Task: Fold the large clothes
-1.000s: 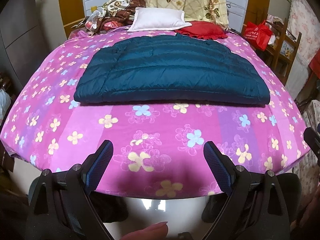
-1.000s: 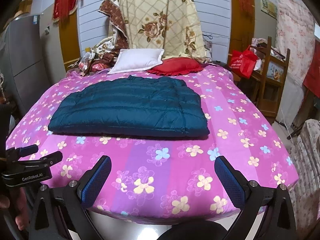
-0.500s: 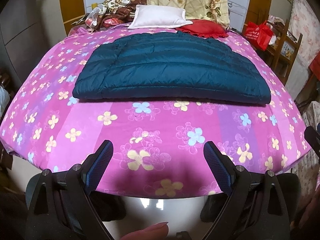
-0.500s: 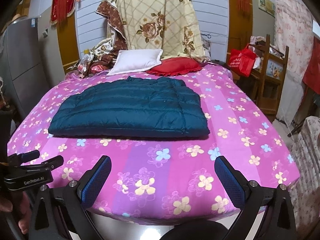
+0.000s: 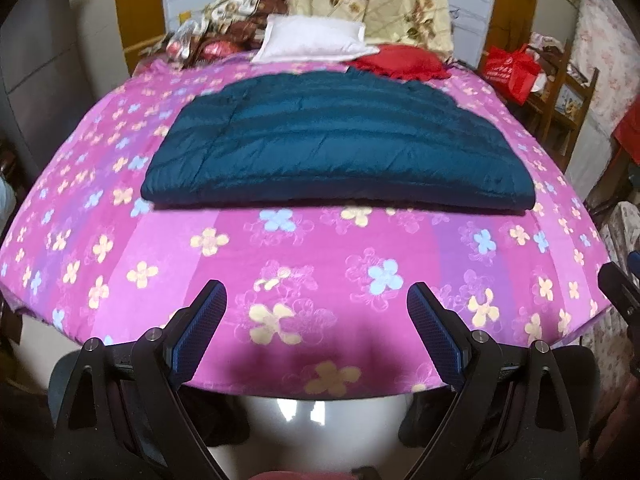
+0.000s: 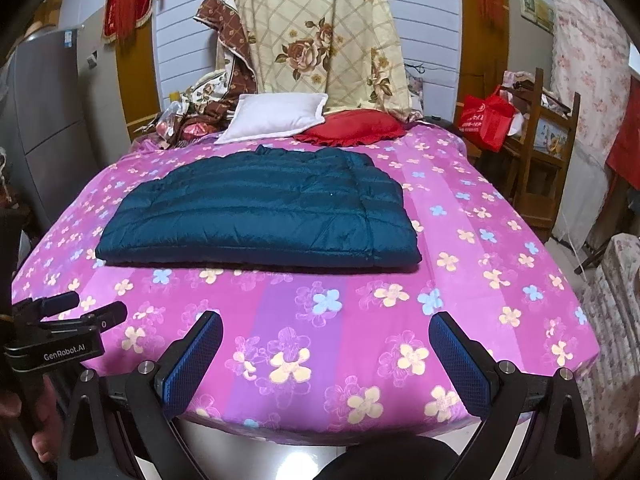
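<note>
1. Both views tilted a bit vs 1 s ago; jacket unmoved, grippers no closer to it.
2. Teal puffer jacket [image 5: 336,148] [image 6: 264,208] lies folded flat mid-bed on the pink floral bedsheet [image 5: 320,276] [image 6: 320,320], near edge parallel to bed foot.
3. Left gripper [image 5: 316,320] fingers wide apart, holding nothing, over bed's foot edge.
4. Right gripper [image 6: 326,344] same: fingers spread, empty, well apart from jacket.
5. White pillow [image 6: 276,116] & red cushion [image 6: 352,128] at bed head, behind jacket.
</note>
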